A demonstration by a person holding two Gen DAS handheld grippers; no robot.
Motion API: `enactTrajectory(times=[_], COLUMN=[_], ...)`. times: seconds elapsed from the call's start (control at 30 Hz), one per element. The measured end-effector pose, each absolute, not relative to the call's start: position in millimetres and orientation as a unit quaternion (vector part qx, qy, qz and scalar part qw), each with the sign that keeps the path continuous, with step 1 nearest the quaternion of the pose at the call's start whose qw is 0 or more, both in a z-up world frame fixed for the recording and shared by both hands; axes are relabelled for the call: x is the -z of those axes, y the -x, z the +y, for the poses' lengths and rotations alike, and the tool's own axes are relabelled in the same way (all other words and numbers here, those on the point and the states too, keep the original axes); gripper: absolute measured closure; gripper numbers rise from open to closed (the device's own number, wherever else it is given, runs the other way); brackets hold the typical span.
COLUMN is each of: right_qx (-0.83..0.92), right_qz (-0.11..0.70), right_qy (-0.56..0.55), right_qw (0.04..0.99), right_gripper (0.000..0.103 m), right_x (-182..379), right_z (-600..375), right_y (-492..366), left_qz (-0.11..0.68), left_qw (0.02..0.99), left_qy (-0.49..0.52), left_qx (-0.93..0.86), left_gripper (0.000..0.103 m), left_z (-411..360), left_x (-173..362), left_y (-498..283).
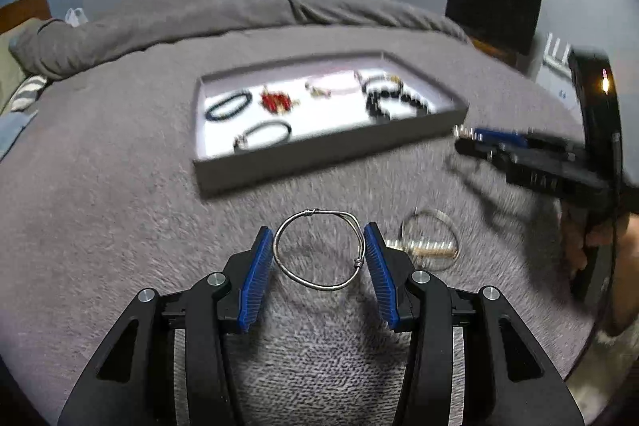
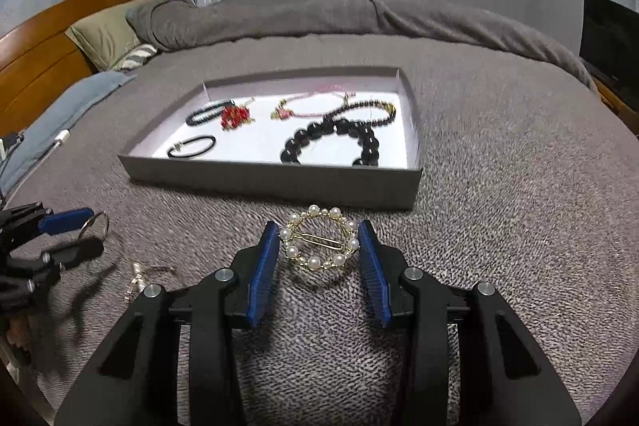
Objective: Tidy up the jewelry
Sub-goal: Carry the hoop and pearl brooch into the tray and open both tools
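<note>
My left gripper is shut on a silver wire bangle, held between its blue pads above the grey blanket. My right gripper is shut on a round gold and pearl hair clip, also lifted off the blanket. The grey jewelry tray lies ahead with several bracelets in it; it also shows in the right wrist view. The right gripper shows at the right of the left wrist view, and the left gripper at the left of the right wrist view.
A gold-toned bangle lies on the blanket right of the left gripper; it also shows in the right wrist view. A bunched duvet and pillows lie behind the tray. A wooden headboard stands far left.
</note>
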State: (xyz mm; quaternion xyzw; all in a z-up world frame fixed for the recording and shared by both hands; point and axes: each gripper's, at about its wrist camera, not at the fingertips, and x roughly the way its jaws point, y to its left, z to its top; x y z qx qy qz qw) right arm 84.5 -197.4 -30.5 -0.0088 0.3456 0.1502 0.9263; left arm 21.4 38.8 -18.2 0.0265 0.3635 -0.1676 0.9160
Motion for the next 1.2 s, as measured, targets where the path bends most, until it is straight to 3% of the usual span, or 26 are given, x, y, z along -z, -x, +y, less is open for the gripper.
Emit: enactTrajectory(times=[0.57, 0.87, 1.2], right_qx=[-0.179, -0.237, -0.249], right_qz=[0.309, 0.33, 0.364], right_qy=[-0.006, 0.067, 0.074], right_qw=[0.934, 0.911, 0.894], right_gripper=[0.062, 0.062, 0.062], right_x=[5, 18, 37], right_z=[-168, -111, -107], right_y=[-141, -184, -185], left_qz=[0.314, 0.367, 0.396], left_qw=[0.943, 0.921, 0.913], left_qy=[0.004, 0.072, 0.031], left_qx=[0.114, 0.109, 0.096], left_gripper=[0.054, 0.054, 0.054], left_z=[58, 78, 63], left_x=[-25, 3, 28], left_y=[-110, -184, -194])
